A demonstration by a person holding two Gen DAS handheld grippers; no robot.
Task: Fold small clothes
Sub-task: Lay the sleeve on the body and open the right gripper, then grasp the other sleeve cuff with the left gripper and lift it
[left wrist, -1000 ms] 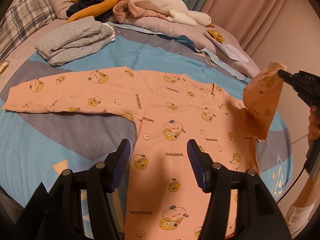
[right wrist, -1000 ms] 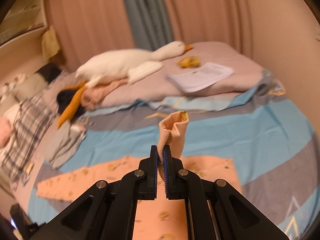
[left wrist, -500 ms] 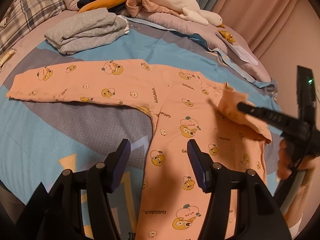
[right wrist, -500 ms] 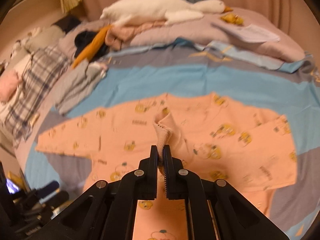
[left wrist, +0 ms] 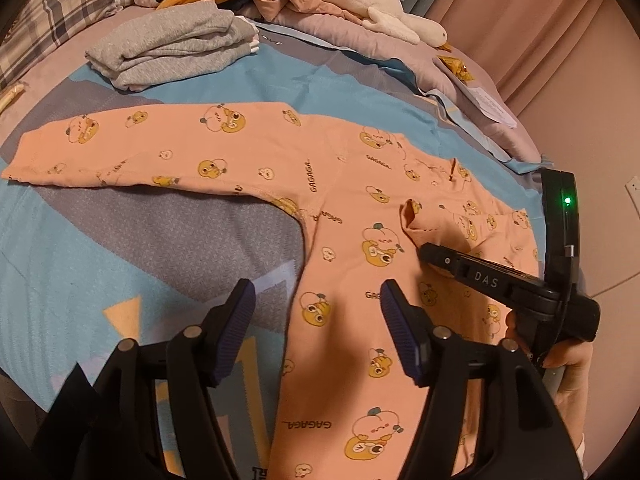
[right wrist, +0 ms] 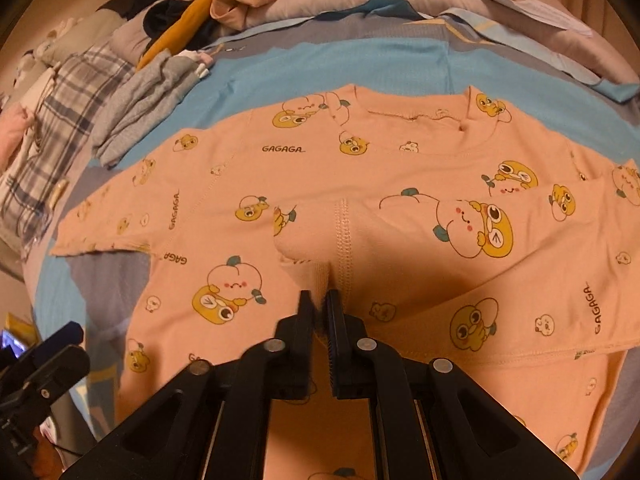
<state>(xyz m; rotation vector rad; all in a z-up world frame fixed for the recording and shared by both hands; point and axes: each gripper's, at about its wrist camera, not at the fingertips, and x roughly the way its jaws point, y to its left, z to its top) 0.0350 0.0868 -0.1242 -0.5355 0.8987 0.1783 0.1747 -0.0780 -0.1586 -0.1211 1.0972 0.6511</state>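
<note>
The word "GAGAGA" is printed in dark letters many times over the peach shirt (left wrist: 344, 184), among its cartoon figures, at several angles, some upside down. In the right wrist view it reads near the shoulder seam, along the folded sleeve (right wrist: 520, 248) and elsewhere. The right gripper (left wrist: 424, 254) carries "DAS" in pale letters on its black finger. Print on the paper sheet (left wrist: 494, 106) is too small to read.

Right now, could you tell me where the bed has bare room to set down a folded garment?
Bare bedspread lies under the spread sleeve of the peach shirt, ahead of the open left gripper. A blue strip runs beyond the collar. Grey folded clothes and the heaped clothes crowd the far side.
</note>
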